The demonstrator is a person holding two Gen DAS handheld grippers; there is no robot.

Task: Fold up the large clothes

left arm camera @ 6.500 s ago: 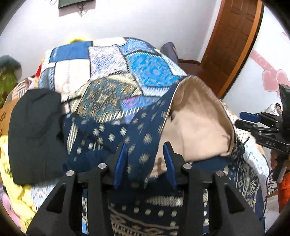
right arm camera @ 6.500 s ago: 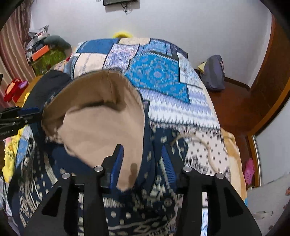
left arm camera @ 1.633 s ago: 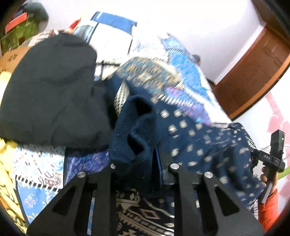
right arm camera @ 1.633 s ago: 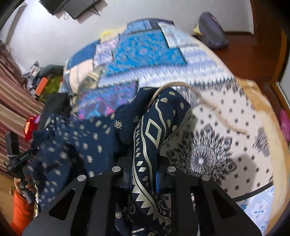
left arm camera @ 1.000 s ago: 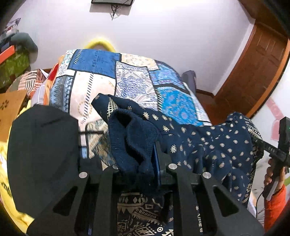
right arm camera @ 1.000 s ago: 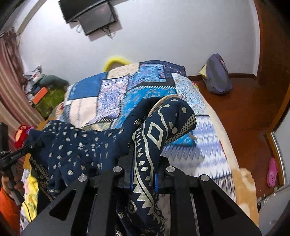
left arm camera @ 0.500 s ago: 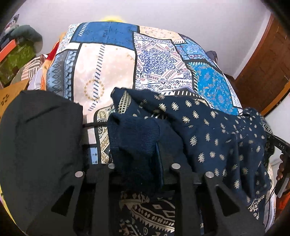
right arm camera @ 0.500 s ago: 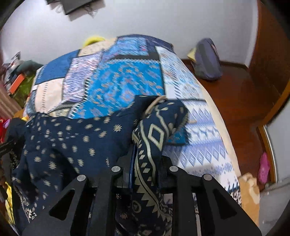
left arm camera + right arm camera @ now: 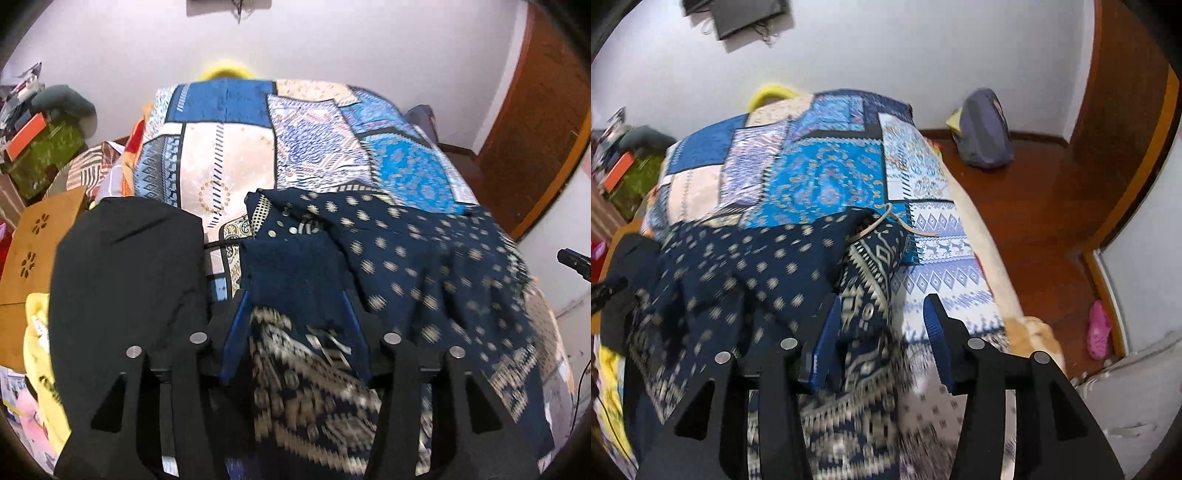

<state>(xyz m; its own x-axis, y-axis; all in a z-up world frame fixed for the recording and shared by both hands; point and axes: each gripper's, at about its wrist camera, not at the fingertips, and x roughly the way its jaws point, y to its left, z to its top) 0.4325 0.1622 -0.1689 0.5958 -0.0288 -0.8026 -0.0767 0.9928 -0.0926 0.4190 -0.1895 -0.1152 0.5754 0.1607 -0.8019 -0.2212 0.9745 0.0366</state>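
Observation:
A navy garment with pale dots and banded patterns (image 9: pixel 406 258) lies folded over on the patchwork quilt (image 9: pixel 229 166). My left gripper (image 9: pixel 295 326) hovers over the garment's near left corner. Its jaws are opening, and the slack navy cuff lies between the blue pads (image 9: pixel 234 334) without being pinched. In the right wrist view the same garment (image 9: pixel 757 266) spreads to the left. My right gripper (image 9: pixel 882 336) is at its near right corner. Those jaws are opening too, with the patterned edge against the left pad (image 9: pixel 827 339) and a gap to the other pad.
A black garment (image 9: pixel 125 280) lies beside the navy one, with yellow cloth (image 9: pixel 37 332) and a brown cut-out board (image 9: pixel 40 236) further left. A grey backpack (image 9: pixel 982 133) and a pink slipper (image 9: pixel 1099 328) are on the wooden floor right of the bed. A wooden door (image 9: pixel 535 110) stands right.
Both grippers were shut on lifted corners of the navy garment. Now both jaws stand apart and the folded-over cloth has come down onto the bed.

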